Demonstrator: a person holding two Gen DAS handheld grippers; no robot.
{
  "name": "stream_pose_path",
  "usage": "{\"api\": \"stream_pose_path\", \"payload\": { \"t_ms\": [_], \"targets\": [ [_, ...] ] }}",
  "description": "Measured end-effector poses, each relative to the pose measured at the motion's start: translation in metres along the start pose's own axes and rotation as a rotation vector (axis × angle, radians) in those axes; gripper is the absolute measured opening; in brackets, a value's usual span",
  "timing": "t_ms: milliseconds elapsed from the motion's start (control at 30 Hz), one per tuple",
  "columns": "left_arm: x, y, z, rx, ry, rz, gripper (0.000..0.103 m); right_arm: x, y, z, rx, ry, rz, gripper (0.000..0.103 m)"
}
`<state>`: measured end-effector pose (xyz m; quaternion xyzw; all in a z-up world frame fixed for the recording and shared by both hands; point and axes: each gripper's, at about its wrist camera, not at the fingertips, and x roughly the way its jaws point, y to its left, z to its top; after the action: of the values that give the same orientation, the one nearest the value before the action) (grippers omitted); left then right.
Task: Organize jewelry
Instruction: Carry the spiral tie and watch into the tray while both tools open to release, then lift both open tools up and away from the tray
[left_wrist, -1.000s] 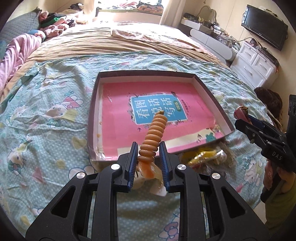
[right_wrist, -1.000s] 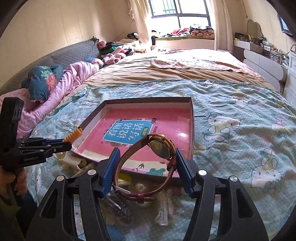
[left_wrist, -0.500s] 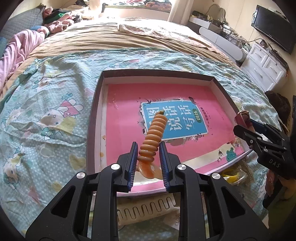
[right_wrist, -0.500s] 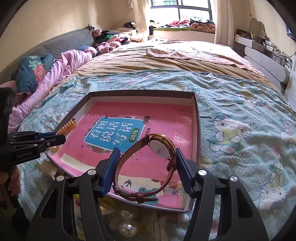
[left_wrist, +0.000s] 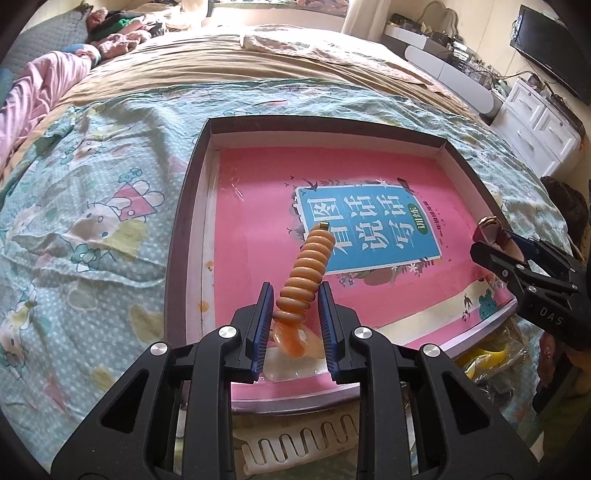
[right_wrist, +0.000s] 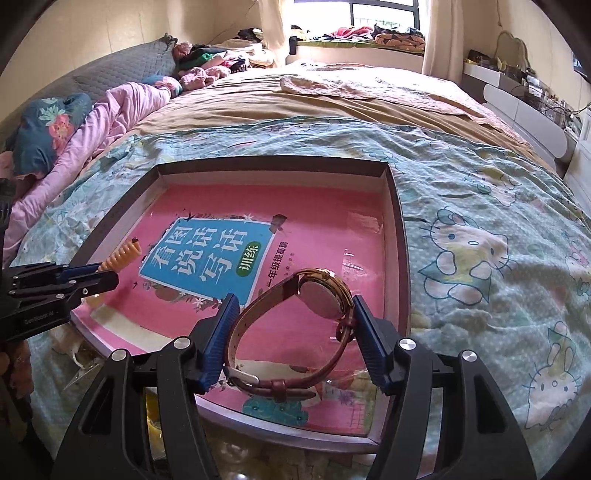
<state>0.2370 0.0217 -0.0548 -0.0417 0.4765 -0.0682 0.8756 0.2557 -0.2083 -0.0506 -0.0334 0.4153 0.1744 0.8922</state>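
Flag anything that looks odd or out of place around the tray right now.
The tray holds no jewelry, only a pink book covering its floor. Loose items, among them a yellow packet and a white wavy piece, lie on the bedspread by its near edge. The orange bead bracelet and watch are both gripped above the tray.

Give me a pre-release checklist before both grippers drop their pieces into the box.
1. Left gripper clamps the orange bead bracelet: ok.
2. Right gripper clamps the watch: ok.
3. Both pieces over the box, inside its rim: ok.
4. Landing spots on the pink book free of other jewelry: ok.
5. Height above the book: cannot tell.
6. Grippers apart from each other: ok.
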Motion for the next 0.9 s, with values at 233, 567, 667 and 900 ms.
{"api": "stream_pose_path", "payload": {
  "t_ms": [233,567,667,900],
  "targets": [
    [0.001,-0.001,-0.001,0.005,0.001,-0.001,0.018,-0.018,-0.005,-0.001,0.018,-0.050,0.007,0.071],
    [-0.018,-0.005,0.003,0.012,-0.053,0.026,0.070,-0.063,-0.021,-0.011,0.104,-0.123,0.021,0.083],
    [-0.029,-0.006,0.004,0.016,-0.079,0.042,0.086,-0.075,-0.025,-0.013,0.119,-0.143,0.019,0.086],
    [-0.061,-0.004,0.006,0.006,-0.140,0.074,0.094,-0.097,-0.027,-0.016,0.132,-0.175,0.016,0.087]
  ]
}}
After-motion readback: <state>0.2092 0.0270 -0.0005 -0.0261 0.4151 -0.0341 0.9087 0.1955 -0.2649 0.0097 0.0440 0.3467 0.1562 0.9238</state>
